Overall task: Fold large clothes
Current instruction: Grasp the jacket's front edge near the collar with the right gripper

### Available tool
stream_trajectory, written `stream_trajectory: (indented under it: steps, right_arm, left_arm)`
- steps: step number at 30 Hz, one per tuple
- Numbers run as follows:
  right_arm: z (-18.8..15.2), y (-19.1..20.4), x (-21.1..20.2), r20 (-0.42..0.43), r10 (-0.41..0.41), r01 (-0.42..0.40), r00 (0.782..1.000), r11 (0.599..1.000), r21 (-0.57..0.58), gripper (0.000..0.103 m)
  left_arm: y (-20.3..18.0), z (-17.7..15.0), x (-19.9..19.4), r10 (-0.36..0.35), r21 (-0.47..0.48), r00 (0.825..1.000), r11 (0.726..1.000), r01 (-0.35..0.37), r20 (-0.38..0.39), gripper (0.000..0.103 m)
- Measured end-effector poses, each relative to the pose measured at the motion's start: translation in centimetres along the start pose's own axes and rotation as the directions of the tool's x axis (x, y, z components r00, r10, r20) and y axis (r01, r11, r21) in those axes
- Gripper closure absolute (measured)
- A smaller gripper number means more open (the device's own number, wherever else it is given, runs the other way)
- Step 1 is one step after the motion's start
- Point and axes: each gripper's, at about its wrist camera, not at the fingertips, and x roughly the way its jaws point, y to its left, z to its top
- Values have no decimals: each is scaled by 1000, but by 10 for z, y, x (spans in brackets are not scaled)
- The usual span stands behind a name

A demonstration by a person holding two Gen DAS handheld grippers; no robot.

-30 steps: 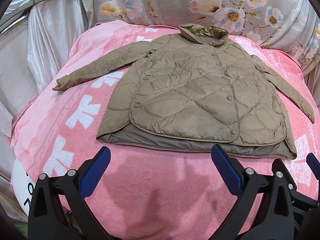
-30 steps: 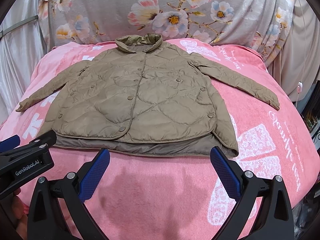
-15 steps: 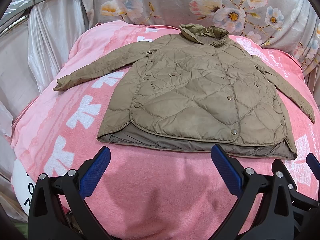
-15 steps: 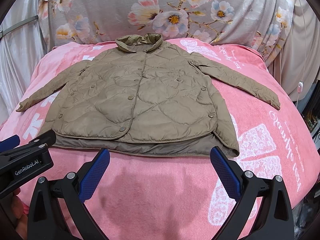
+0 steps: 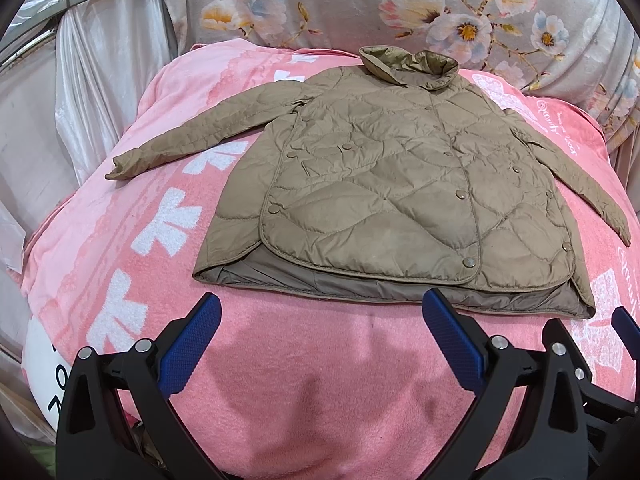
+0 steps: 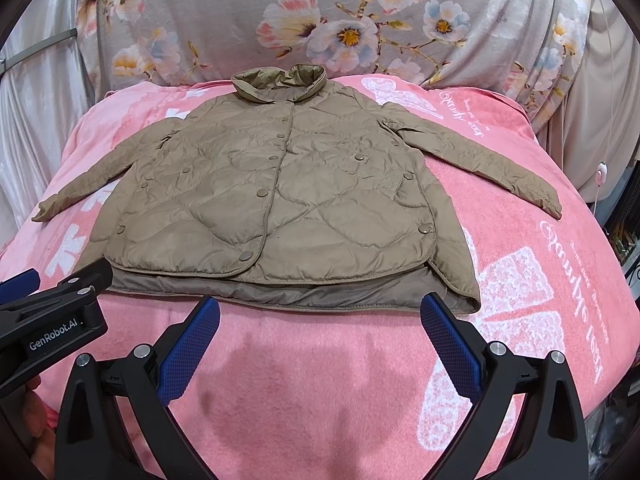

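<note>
A tan quilted jacket [image 5: 384, 184] lies flat and buttoned on a pink blanket [image 5: 320, 380], collar at the far end, both sleeves spread outward. It also shows in the right wrist view [image 6: 280, 200]. My left gripper [image 5: 320, 320] is open and empty, hovering just short of the jacket's near hem. My right gripper [image 6: 320, 322] is open and empty, also just before the hem, to the right of the left one. The left gripper's body [image 6: 48, 320] shows at the left edge of the right wrist view.
The pink blanket [image 6: 520, 280] with white patterns covers a raised bed. A grey floral cloth [image 6: 340, 28] hangs behind it. Pale plastic sheeting [image 5: 60, 100] stands at the left. A white cable with a switch [image 6: 600, 170] hangs at the right.
Both grippers have crept very slightly; the jacket sits a touch lower in both views. Nothing was gripped or released.
</note>
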Motion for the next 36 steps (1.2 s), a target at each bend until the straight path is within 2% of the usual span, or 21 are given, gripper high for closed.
stream_trajectory:
  steps: [5,8,12,17,20,23,25,28,32,33,34,35,36]
  right_arm:
    - [1,-11,12,-14,-18,18,1000,999,31,5]
    - [9,-31,24,-22,-55,57,998,996,75,5]
    - [27,-81,45,-39,-87,93,995,979,179,5]
    - [54,-161,87,-36,-113,118,993,939,324,5]
    - [68,-220,118,-53,-117,129,992,888,442,5]
    - [78,-278,148,-46,-102,110,994,814,571,5]
    - [83,-315,168,-57,-121,129,991,755,643,5]
    - [88,-355,192,-63,-159,156,985,692,705,5]
    - [90,-390,221,-88,-181,183,980,619,764,7]
    - [90,-393,227,-95,-183,188,979,609,771,12]
    - [90,-397,232,-97,-185,191,978,600,777,21]
    - [93,-401,237,-104,-208,209,973,590,779,25]
    - [96,-402,239,-107,-232,227,967,587,777,35]
  left_arm:
    - [5,1,10,6,-9,1000,1000,-6,-15,5]
    - [8,8,18,13,-23,1000,1000,-13,-26,5]
    - [14,22,28,24,-39,999,999,-25,-22,5]
    - [20,46,48,38,-52,999,998,-39,-12,5]
    - [22,61,65,18,-73,1000,997,-19,-14,5]
    - [23,73,77,36,-84,999,996,-36,3,5]
    - [22,81,87,54,-91,998,995,-52,19,5]
    - [21,92,100,78,-92,996,993,-74,32,5]
    - [23,104,122,95,-97,995,991,-94,9,5]
    - [23,106,126,104,-99,995,990,-103,6,5]
    - [24,107,131,119,-100,993,988,-118,-4,5]
    - [25,109,135,131,-101,991,986,-132,-16,5]
    - [27,111,141,141,-104,990,984,-143,-31,5]
